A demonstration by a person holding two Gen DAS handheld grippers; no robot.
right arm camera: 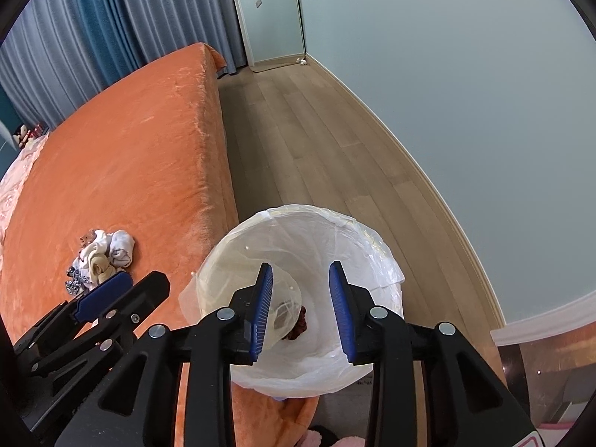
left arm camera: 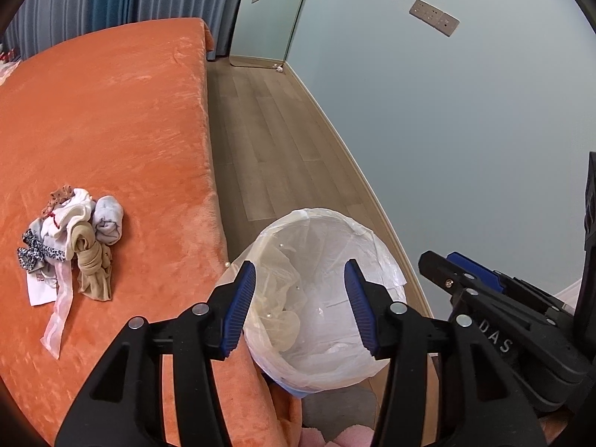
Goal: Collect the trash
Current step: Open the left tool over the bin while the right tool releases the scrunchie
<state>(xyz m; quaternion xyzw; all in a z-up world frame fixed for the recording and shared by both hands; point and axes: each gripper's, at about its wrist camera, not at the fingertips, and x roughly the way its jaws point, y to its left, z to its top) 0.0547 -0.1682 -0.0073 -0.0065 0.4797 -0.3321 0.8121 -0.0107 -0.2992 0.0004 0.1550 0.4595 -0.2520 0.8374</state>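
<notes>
A bin lined with a white plastic bag (left arm camera: 372, 238) (right arm camera: 380, 246) stands on the floor against the bed's side. Inside it lie a sheer beige piece (left arm camera: 275, 290) and a dark red scrunchie (right arm camera: 298, 326). My left gripper (left arm camera: 300, 272) hovers open over the bin's mouth with nothing between its blue pads. My right gripper (right arm camera: 301, 266) also stands open above the bin, empty; from the left wrist it shows at the right (left arm camera: 439, 259). The left gripper appears at the lower left of the right wrist view (right arm camera: 143, 279). A pile of balled socks and scraps (left arm camera: 74, 238) (right arm camera: 102, 257) lies on the bed.
The orange bed cover (left arm camera: 111, 111) fills the left. Under the pile lie a white paper slip (left arm camera: 39, 290) and a translucent strip (left arm camera: 57, 316). Wooden floor (left arm camera: 268, 130) runs between the bed and the pale wall (left arm camera: 447, 130). Something pink and fluffy (left arm camera: 350, 439) lies below the bin.
</notes>
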